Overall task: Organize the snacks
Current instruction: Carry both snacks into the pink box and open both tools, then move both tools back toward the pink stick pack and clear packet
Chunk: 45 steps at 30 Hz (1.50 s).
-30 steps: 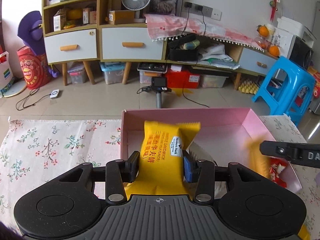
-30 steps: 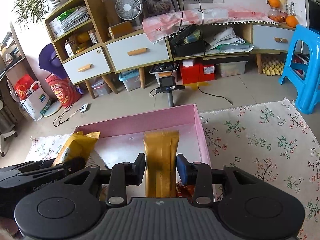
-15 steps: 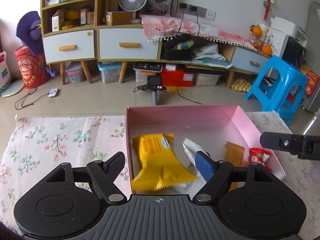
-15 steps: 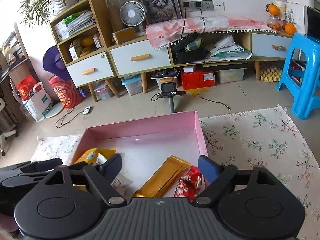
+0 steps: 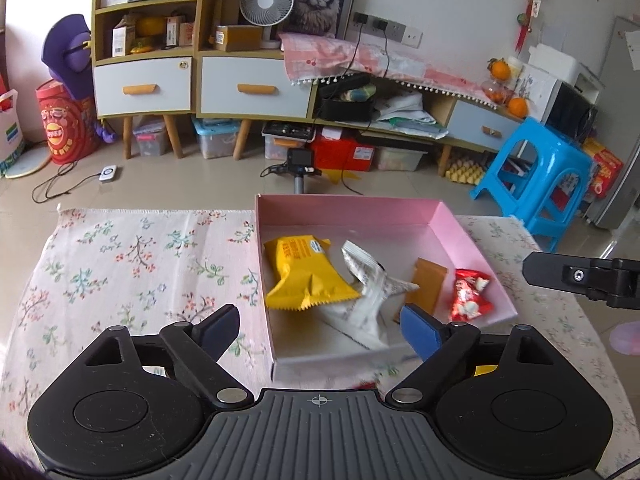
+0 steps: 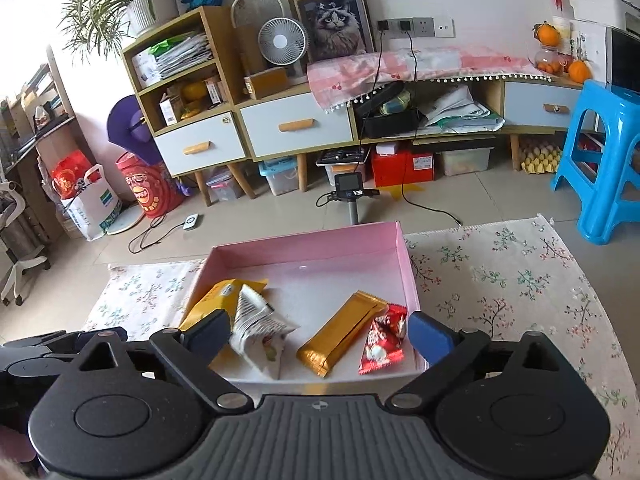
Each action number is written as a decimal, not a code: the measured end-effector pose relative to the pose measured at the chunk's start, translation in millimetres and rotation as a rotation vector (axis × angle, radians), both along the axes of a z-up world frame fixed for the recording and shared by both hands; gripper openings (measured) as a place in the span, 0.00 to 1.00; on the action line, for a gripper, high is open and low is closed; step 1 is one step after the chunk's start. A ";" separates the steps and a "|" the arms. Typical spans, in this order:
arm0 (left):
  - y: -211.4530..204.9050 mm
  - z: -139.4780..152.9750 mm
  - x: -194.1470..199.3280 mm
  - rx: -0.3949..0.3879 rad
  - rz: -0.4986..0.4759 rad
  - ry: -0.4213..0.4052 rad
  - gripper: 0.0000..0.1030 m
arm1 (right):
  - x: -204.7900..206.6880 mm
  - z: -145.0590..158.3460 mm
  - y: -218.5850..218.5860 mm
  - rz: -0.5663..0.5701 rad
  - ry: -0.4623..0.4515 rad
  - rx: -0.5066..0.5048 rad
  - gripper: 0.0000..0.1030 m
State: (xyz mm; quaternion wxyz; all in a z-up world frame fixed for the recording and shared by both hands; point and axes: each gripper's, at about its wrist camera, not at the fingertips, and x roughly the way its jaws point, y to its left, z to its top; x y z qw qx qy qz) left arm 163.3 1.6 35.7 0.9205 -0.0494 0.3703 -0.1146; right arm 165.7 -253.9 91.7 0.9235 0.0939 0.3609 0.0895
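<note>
The left gripper (image 5: 318, 326) stands wide open with nothing between its fingers, its jaws having just been opening; the right gripper (image 6: 318, 330) is the same, spread wide and empty, its jaws likewise just opened. Both hang above the near edge of the pink box (image 5: 348, 210), which sits on a floral cloth (image 5: 132, 264). The step in hand looks like pulling clear after a drop, and it is done well by lifting each gripper straight up and back so no finger catches a wrapper or nudges the near wall, then going for whatever snack is left outside; something red and yellow shows blurred below the box's near wall in the left view, though what it is cannot be told. Inside the box lie four snacks: a yellow pack (image 5: 306, 272) at the left, a white pack (image 5: 370, 292) leaning against it, a gold bar (image 6: 342, 334) lying aslant, and a red pack (image 6: 384, 338) just beside the bar, near the right wall
</note>
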 end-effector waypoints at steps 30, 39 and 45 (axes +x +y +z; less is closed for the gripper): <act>64.4 -28.9 -127.5 0.084 -0.106 0.063 0.97 | -103.9 -25.2 6.6 0.134 0.010 0.026 0.90; 90.6 -55.8 -171.8 0.144 -0.191 0.045 0.97 | -148.4 -42.1 32.7 0.303 -0.082 -0.063 0.90; 104.1 -66.7 -180.0 0.136 -0.190 0.073 0.97 | -172.1 -63.7 67.7 0.439 -0.050 -0.105 0.90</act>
